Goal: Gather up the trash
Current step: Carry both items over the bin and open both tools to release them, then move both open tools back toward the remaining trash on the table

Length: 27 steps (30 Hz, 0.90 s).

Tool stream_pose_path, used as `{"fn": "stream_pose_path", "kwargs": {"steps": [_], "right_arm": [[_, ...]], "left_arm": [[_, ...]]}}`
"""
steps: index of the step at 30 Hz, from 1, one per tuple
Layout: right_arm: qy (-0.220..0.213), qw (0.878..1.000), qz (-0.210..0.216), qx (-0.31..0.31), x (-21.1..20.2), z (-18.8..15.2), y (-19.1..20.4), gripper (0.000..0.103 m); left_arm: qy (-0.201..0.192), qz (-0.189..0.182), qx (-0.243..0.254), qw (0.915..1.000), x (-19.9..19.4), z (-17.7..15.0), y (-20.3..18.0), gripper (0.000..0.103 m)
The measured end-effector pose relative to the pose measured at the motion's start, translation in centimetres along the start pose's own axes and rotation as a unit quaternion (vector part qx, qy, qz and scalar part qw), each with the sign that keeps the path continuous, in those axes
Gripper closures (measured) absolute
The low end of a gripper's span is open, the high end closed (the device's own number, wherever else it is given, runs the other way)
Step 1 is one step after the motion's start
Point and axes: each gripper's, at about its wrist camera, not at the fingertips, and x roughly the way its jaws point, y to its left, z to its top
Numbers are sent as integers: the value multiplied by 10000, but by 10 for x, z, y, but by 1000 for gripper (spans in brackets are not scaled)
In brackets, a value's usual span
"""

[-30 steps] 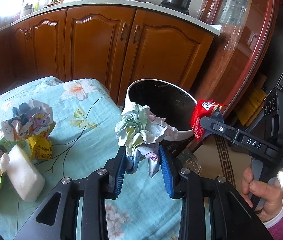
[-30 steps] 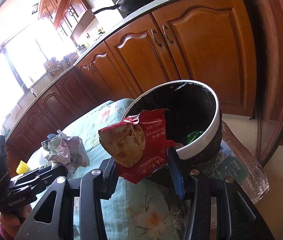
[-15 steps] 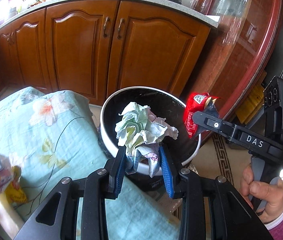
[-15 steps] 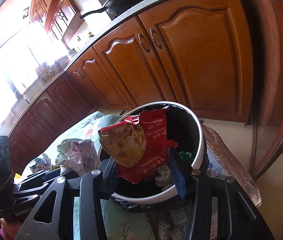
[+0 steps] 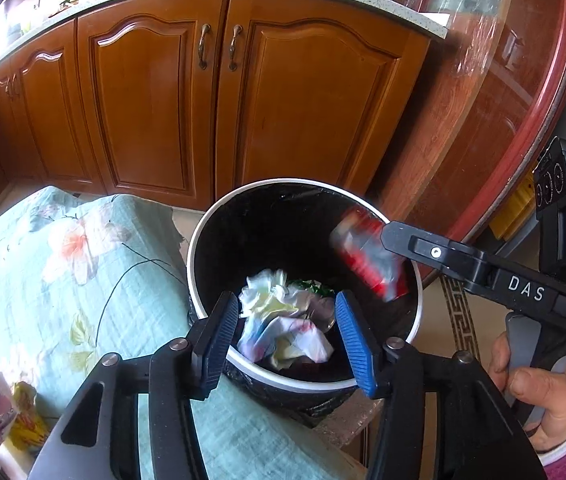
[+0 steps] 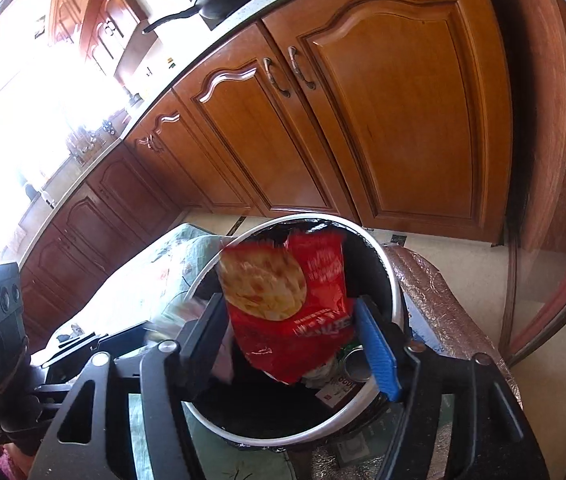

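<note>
Both wrist views close above bin, angled down, facing cabinets. Shared: bin, cabinets, desk corner. Each sees other hand-held gripper.

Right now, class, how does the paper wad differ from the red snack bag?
The paper wad is pale and crumpled into a ball; the red snack bag is glossy, printed and flattish. The wad sits between the left gripper's fingers, the bag between the right gripper's. Both are over the bin, fingers spread.
</note>
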Motion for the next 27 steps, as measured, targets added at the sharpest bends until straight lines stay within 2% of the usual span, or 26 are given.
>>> {"fn": "stream_pose_path", "kwargs": {"steps": [6, 9, 11, 15, 19, 22, 27], "right_arm": [[-90, 9996, 104, 229, -10, -6, -5, 32], [-171, 9995, 106, 254, -19, -12, -1, 29], [-227, 9992, 129, 293, -24, -19, 3, 25], [-219, 9990, 259, 300, -31, -38, 17, 24], [-83, 9988, 435, 209, -33, -61, 40, 23], [63, 9982, 578, 138, -31, -78, 59, 19], [371, 9964, 760, -92, -23, -103, 90, 18]], "left_arm": [[-184, 60, -45, 9998, -16, -18, 1, 44], [-319, 132, -53, 9994, -36, -40, 1, 39], [-371, 145, -98, 9992, -48, -56, 2, 39], [-372, 169, -284, 9988, -71, -88, 9, 39], [-337, 260, -462, 9980, -93, -120, 17, 38], [-334, 362, -594, 9970, -110, -140, 24, 38], [-271, 542, -977, 9934, -138, -173, 42, 38]]}}
